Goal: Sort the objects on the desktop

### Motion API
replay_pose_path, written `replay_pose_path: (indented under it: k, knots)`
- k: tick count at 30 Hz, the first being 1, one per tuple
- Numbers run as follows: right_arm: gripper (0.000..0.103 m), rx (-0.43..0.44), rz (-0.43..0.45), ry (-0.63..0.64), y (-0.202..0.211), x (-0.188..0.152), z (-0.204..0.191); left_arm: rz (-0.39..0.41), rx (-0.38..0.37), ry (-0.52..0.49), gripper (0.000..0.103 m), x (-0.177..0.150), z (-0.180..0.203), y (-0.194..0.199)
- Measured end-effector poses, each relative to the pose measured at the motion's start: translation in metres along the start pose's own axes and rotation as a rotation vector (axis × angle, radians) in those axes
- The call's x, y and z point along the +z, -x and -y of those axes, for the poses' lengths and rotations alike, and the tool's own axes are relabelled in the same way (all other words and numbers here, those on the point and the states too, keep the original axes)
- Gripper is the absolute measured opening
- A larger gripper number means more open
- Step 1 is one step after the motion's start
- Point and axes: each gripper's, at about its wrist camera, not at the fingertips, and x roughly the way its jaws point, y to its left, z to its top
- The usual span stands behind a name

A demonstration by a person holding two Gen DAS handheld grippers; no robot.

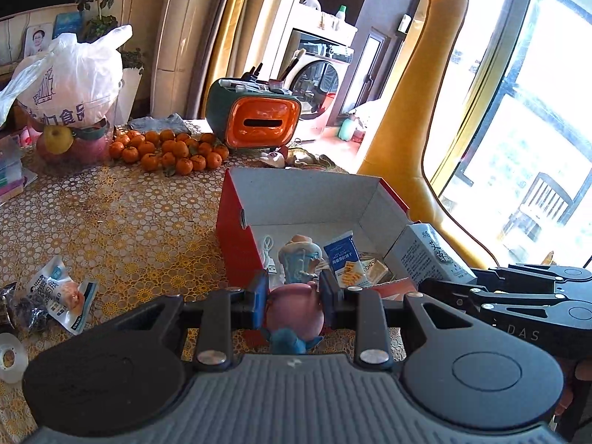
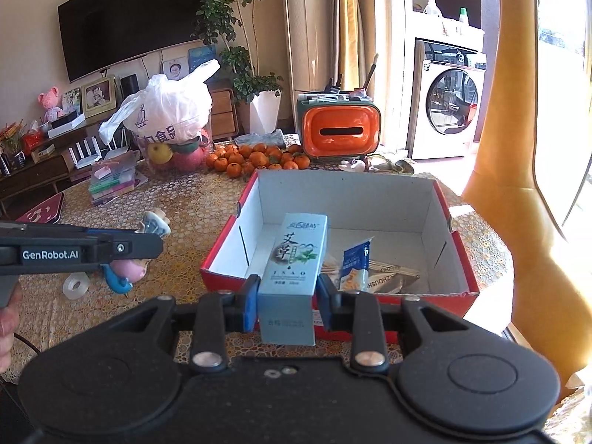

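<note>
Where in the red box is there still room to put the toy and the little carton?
The red box is bare along its back wall and left side. Its front right is crowded with snack packets. On the table, the patch between box and oranges is free too.

Both grippers' fingers point(image 1: 259, 296) clamped, angled downward.

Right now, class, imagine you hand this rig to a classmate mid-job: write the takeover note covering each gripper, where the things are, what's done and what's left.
Left gripper: shut on the pink-and-blue toy figurine, near the red cardboard box.
Right gripper: shut on the pale blue carton, at the box's near edge.
Done: blue snack packet and white cable lie in the box.
Left: drop both held things in; then the snack wrapper and clear tape roll on the table.
</note>
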Motion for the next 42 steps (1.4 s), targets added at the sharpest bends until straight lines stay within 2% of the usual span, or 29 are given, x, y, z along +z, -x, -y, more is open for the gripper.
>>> replay_pose_path:
  k: [8, 14, 19, 26, 31, 42]
  knots:
    - [0.031, -0.032, -0.001, -0.016, -0.009, 0.006, 0.024, -0.025, 0.000, -0.041, 0.028, 0.017, 0.014, -0.031]
    - [0.031, -0.059, -0.017, -0.022, -0.024, 0.012, 0.042, -0.067, -0.026, -0.016, 0.028, 0.030, 0.016, -0.058]
    - [0.031, -0.082, -0.028, -0.028, -0.038, 0.016, 0.056, -0.095, -0.020, -0.028, 0.028, 0.037, 0.018, -0.076]
    - [0.031, -0.089, -0.072, -0.035, -0.062, 0.024, 0.073, -0.130, -0.008, -0.043, 0.028, 0.047, 0.021, -0.103]
    - [0.031, -0.109, -0.109, -0.033, -0.082, 0.026, 0.080, -0.180, -0.005, -0.007, 0.028, 0.050, 0.015, -0.124]
    - [0.031, -0.115, -0.198, -0.025, -0.124, 0.030, 0.091, -0.233, 0.066, -0.059, 0.028, 0.053, 0.017, -0.161]
